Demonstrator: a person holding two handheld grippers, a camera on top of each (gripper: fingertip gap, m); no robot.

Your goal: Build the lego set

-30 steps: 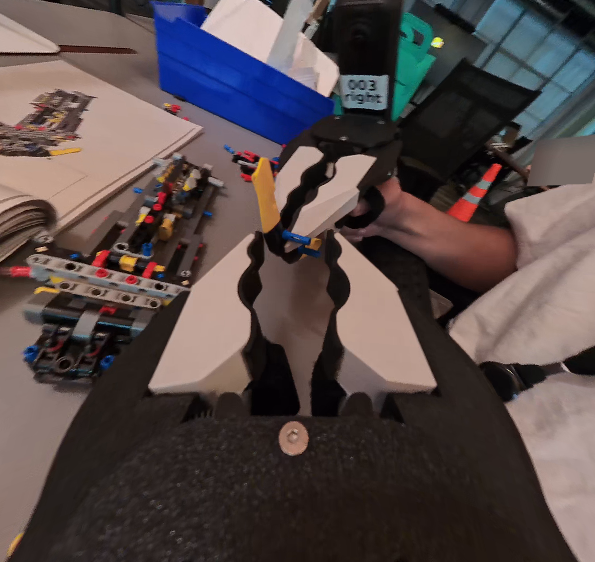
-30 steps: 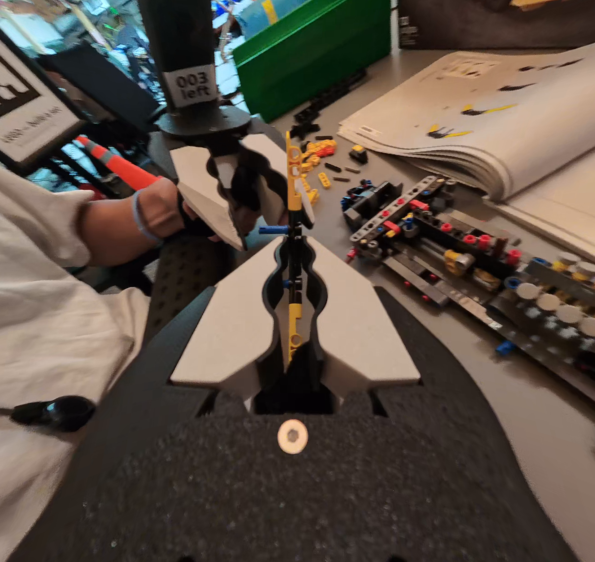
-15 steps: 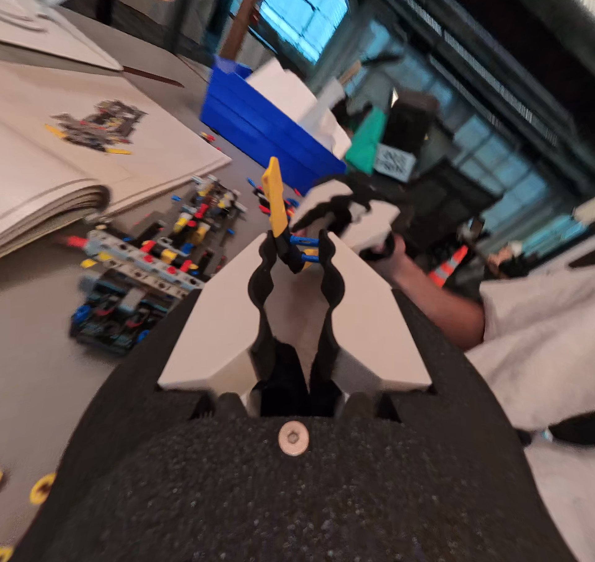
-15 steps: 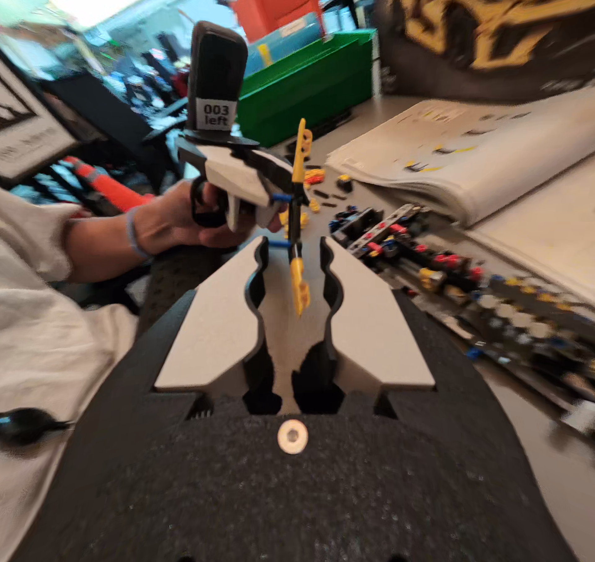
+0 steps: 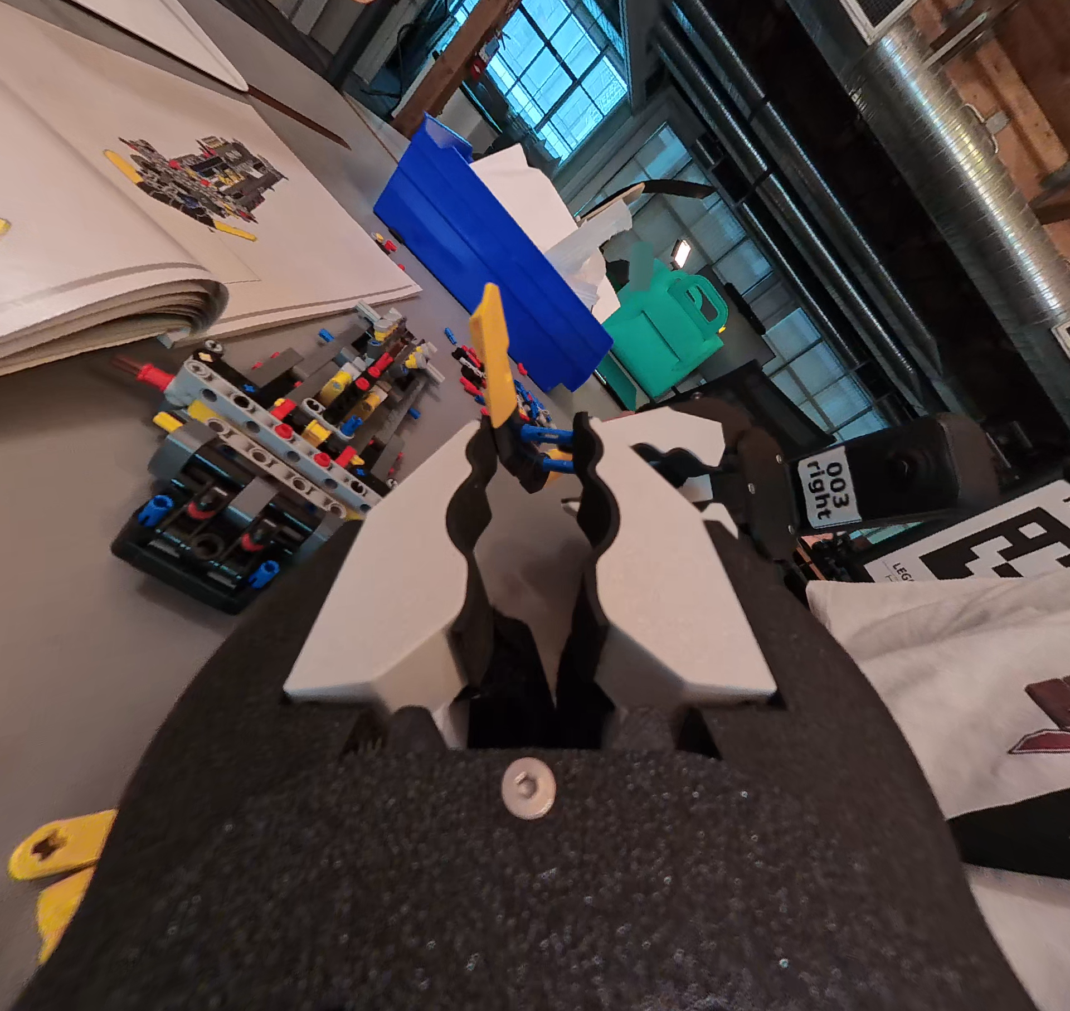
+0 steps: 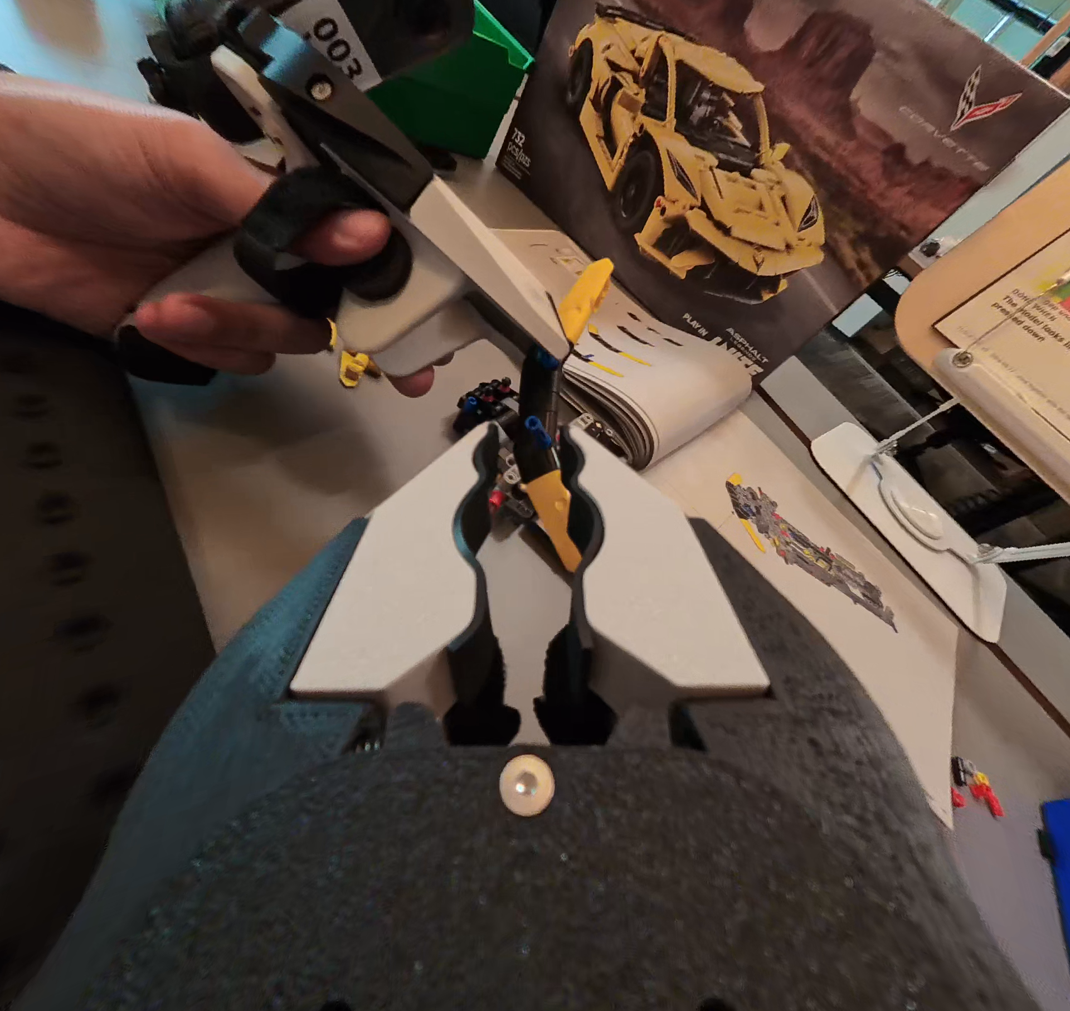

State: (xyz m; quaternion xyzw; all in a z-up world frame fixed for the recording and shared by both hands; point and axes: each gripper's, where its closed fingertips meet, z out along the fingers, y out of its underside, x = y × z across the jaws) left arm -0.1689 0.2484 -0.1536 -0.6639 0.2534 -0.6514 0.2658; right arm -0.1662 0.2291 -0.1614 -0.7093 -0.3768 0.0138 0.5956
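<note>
A thin Lego sub-assembly (image 5: 492,358), a black beam with yellow ends and blue pins, sits in my left gripper (image 5: 530,433). One pad presses the black beam and the other presses the tips of the blue pins. In the right wrist view the same piece (image 6: 535,404) hangs from the left gripper's finger (image 6: 492,265). Its lower yellow end lies between the pads of my right gripper (image 6: 527,444). There it lies close to the right pad, and a gap shows at the left pad. The right gripper (image 5: 677,450) is partly hidden behind my left finger.
The half-built chassis (image 5: 278,450) lies on the grey table beside the open instruction book (image 5: 145,242). A blue bin (image 5: 492,265) stands behind. The set's box (image 6: 752,143) and a green bin (image 6: 463,91) stand at the back. Loose yellow parts (image 5: 58,850) lie near me. My two grippers' fingertips are within a few centimetres of each other.
The right gripper was shut on the piece, then opened and let it go. The left gripper closed on its pins and beam. Both grippers tilted, and the right jaws narrowed again around the lower end.
</note>
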